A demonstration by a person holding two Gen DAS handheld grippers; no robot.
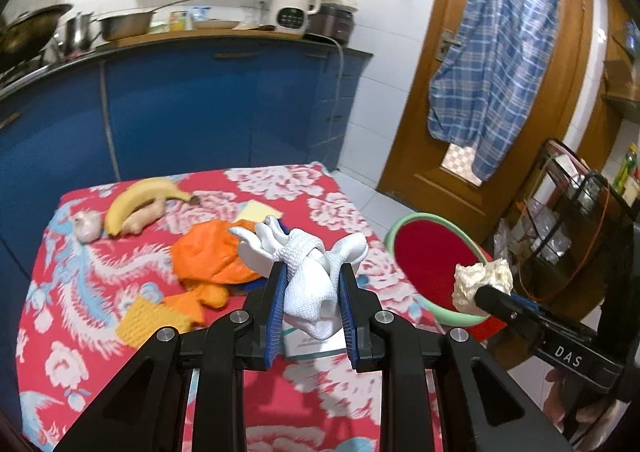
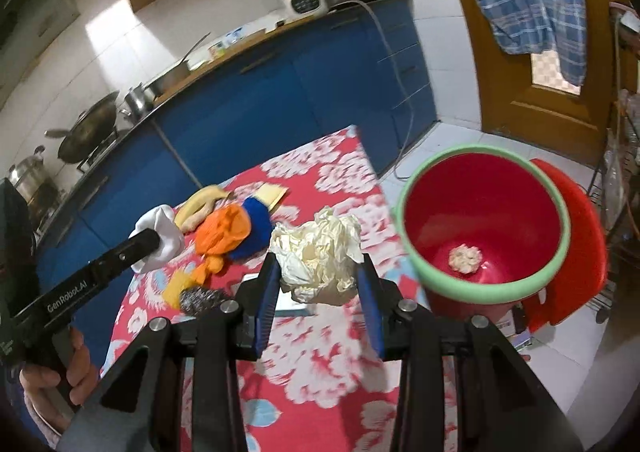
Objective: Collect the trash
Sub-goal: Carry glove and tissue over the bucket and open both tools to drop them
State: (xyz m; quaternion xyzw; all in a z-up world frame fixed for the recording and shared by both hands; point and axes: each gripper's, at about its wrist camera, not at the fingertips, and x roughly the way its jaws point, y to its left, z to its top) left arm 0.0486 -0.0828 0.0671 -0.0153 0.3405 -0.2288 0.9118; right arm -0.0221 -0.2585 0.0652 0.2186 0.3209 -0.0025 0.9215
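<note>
A: Left gripper (image 1: 312, 300) is clamped on a knotted white sock (image 1: 310, 284), lifted off the table (image 1: 336, 412). Pads flat against both sides.

B: Right gripper (image 2: 318, 280)?

A: Pinching a crumpled paper wad (image 2: 316, 252), cream coloured, also in the air. It sits just left of the bin (image 2: 424, 272).

B: Bin state?

A: Red bucket, green rim, standing beside the table's right edge. One small wad (image 2: 464, 258) on its bottom.

B: What's left on the cloth?

A: Banana (image 1: 140, 196), orange rag (image 1: 212, 252), a blue thing (image 2: 256, 228) half under it, steel scourer (image 2: 200, 300), yellow pad (image 1: 148, 320). All well left of the bin.
</note>
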